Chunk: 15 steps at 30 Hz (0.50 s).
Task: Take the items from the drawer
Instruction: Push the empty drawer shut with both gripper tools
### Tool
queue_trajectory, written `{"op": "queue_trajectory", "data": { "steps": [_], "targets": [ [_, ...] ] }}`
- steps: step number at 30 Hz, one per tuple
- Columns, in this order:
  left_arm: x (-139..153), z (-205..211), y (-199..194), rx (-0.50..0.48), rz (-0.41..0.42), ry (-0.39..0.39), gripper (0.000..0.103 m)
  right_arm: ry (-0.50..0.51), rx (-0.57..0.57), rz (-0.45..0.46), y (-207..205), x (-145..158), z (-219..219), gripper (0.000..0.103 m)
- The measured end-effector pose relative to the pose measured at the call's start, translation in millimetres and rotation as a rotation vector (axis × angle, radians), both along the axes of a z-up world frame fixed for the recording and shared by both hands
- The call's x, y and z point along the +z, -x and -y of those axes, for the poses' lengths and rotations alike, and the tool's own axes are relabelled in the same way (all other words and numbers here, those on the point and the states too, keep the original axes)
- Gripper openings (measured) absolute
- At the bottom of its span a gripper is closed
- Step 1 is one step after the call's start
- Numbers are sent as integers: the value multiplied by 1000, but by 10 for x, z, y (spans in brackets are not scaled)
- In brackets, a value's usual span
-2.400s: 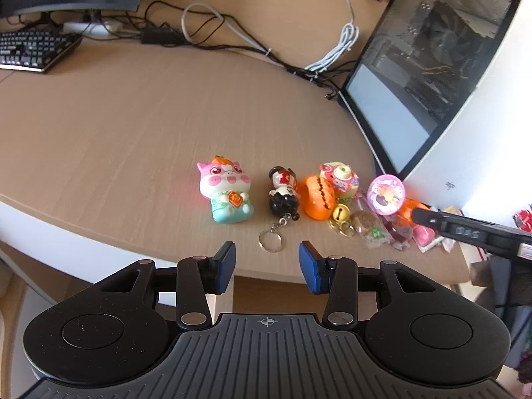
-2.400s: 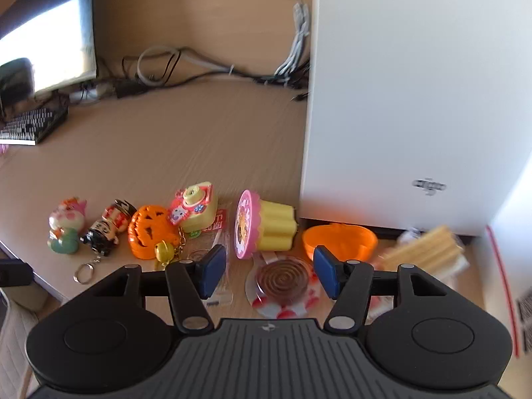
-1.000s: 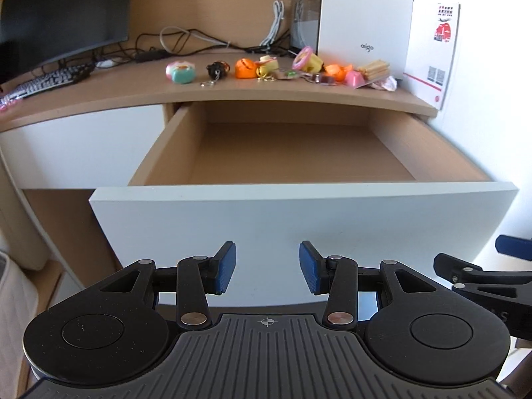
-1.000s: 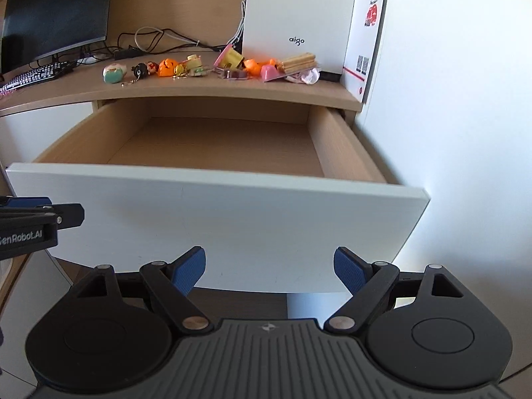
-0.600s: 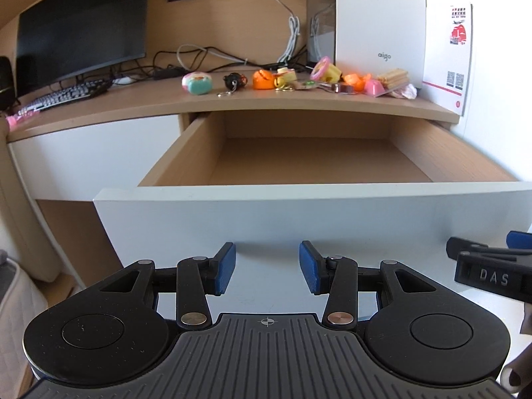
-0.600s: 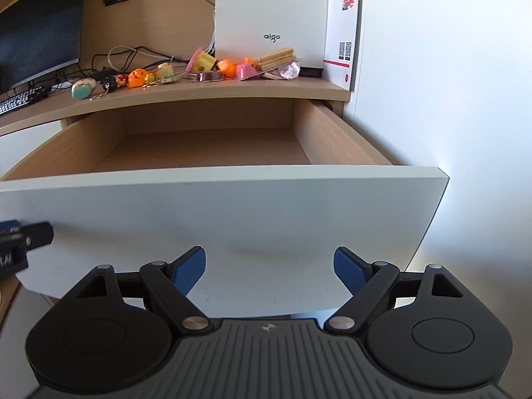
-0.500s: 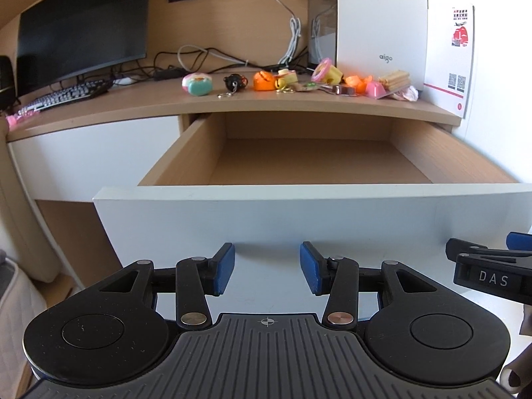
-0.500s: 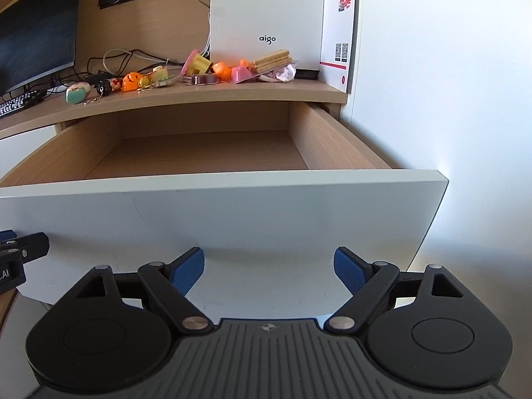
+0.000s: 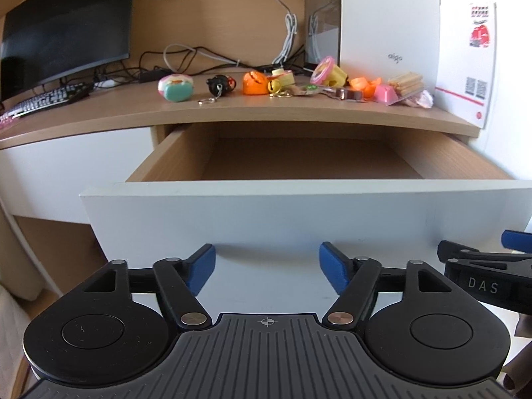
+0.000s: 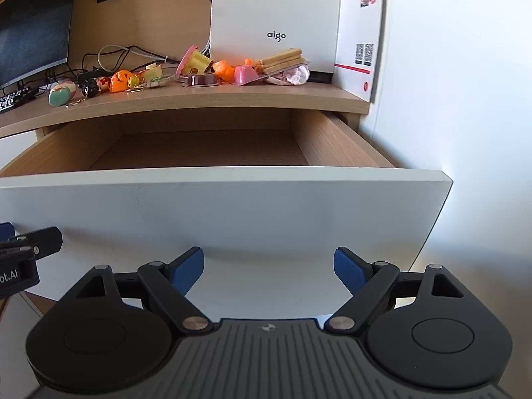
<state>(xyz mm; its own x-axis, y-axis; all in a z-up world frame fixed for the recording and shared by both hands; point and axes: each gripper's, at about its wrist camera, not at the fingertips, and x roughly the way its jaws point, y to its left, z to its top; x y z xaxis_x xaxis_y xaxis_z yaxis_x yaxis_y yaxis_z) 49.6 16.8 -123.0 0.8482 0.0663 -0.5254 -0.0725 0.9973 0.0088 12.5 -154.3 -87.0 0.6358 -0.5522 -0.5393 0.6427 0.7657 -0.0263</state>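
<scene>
The drawer [image 9: 299, 212] [image 10: 232, 206] is pulled out under the desktop, its wooden inside bare as far as I can see. A row of small toys lies on the desktop above: a pink-and-teal figure [image 9: 175, 88], a black keychain doll [image 9: 219, 84], an orange pumpkin [image 9: 254, 83] [image 10: 120, 81], a yellow-and-pink cupcake toy [image 9: 329, 73] [image 10: 194, 61], wafer sticks [image 9: 406, 83] [image 10: 281, 58]. My left gripper [image 9: 267, 267] hangs open in front of the drawer's white front. My right gripper [image 10: 269, 267] is open too, wider, at the same panel.
A white computer case [image 10: 276, 16] stands at the desk's back right beside a white box with a red label [image 10: 360, 26]. A monitor [image 9: 63, 30], a keyboard [image 9: 43, 101] and cables [image 9: 186, 56] fill the left. A white wall [image 10: 465, 99] closes the right side.
Both grippers pulled back from over the toys on the desk and dropped to face the open drawer's front. In the last half second the left jaws spread wider; the right stayed wide.
</scene>
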Motion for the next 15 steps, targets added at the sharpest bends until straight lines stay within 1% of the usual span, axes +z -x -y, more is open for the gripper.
{"op": "queue_trajectory", "data": {
  "steps": [8, 11, 15],
  "targets": [
    [-94, -63, -455, -13, -15, 5, 93, -18, -23, 9, -333, -5, 238, 86],
    [-121, -96, -613, -22, -15, 7, 95, 0, -23, -1, -469, -4, 303, 86],
    [-148, -177, -825, -26, -11, 15, 95, 4, -30, 2, -649, -13, 415, 86]
  ]
}}
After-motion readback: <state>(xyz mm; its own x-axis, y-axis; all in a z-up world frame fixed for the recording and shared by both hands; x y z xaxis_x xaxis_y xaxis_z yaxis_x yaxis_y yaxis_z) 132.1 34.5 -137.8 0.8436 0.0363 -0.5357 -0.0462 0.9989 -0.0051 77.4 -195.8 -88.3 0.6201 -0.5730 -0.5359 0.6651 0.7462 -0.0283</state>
